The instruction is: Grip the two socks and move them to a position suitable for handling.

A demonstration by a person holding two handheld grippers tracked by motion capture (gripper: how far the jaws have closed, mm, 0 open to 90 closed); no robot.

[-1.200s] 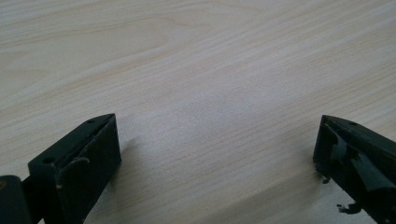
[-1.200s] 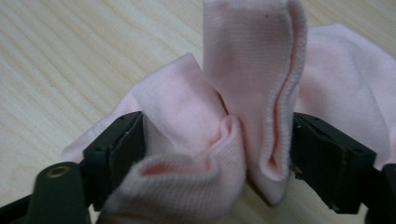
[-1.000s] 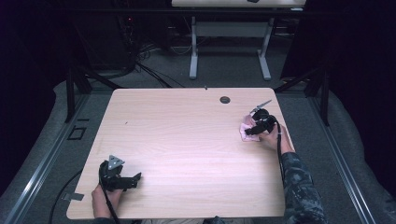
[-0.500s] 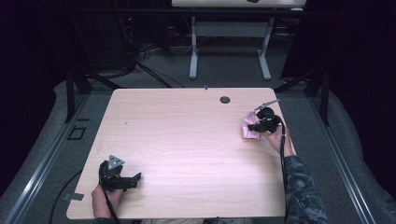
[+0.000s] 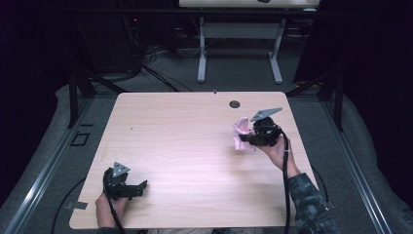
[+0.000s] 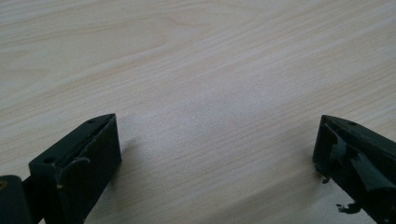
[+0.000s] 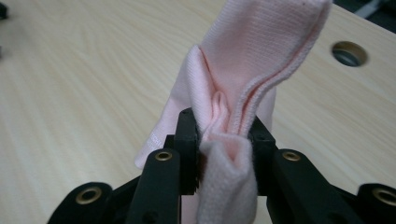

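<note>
A pink knitted cloth [image 5: 239, 134] hangs bunched from my right gripper [image 5: 247, 139], lifted off the wooden table [image 5: 185, 126] at its right side. In the right gripper view the jaws of the right gripper [image 7: 224, 136] pinch a fold of the pink cloth [image 7: 261, 46]; they have just been closing, with the cloth between them. My left gripper [image 5: 141, 189] rests near the table's front left corner. The left gripper view looks along my left gripper [image 6: 217, 140], whose jaws stand wide apart over bare wood with nothing between them.
A round cable hole [image 5: 234, 104] sits in the table near its far edge, also seen as the hole [image 7: 349, 52] behind the cloth. Beyond the table stand a white desk frame [image 5: 200, 58] and loose cables on the grey floor.
The right gripper closed on the pink cloth and lifted it off the table, shifting a little to the left. The left gripper stayed where it was.
</note>
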